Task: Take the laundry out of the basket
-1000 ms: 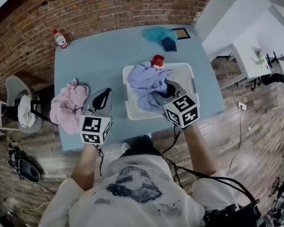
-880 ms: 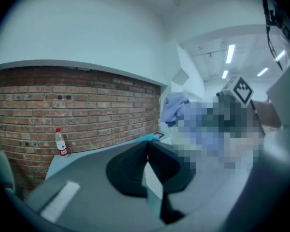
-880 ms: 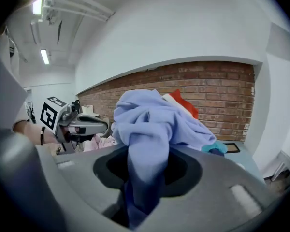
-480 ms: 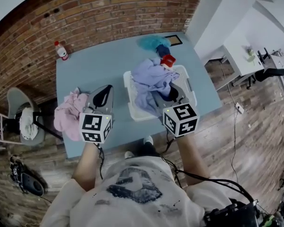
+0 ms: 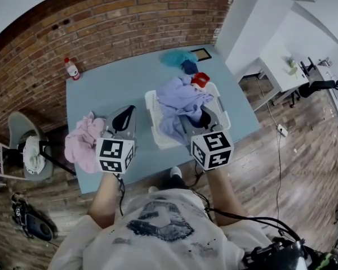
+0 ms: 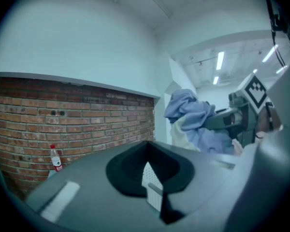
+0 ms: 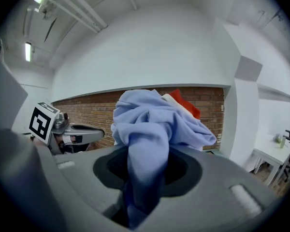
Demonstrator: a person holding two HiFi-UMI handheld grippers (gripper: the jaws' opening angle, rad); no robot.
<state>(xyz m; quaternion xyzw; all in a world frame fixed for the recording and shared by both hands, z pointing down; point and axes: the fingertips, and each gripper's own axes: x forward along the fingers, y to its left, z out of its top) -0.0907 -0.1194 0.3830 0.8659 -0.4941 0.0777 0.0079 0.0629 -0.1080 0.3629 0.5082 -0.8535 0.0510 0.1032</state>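
A white laundry basket (image 5: 153,108) stands on the blue table (image 5: 118,83). My right gripper (image 5: 195,118) is shut on a lavender garment (image 5: 177,100), which hangs bunched above the basket. In the right gripper view the lavender garment (image 7: 147,129) fills the jaws of the right gripper (image 7: 140,180). A red piece (image 5: 201,79) sits at the garment's far edge, and the same red piece (image 7: 186,104) shows behind the folds. My left gripper (image 5: 121,122) hovers left of the basket, shut and empty. The left gripper (image 6: 153,187) has nothing between its jaws.
A pink garment (image 5: 81,141) lies at the table's left edge. A teal cloth (image 5: 177,57) and a dark blue one (image 5: 188,67) lie at the far side beside a small frame (image 5: 201,53). A bottle (image 5: 72,69) stands at the far left corner. A brick wall runs behind.
Both grippers have risen. The right one has pulled the lavender garment higher out of the basket, with the red piece riding up on it.
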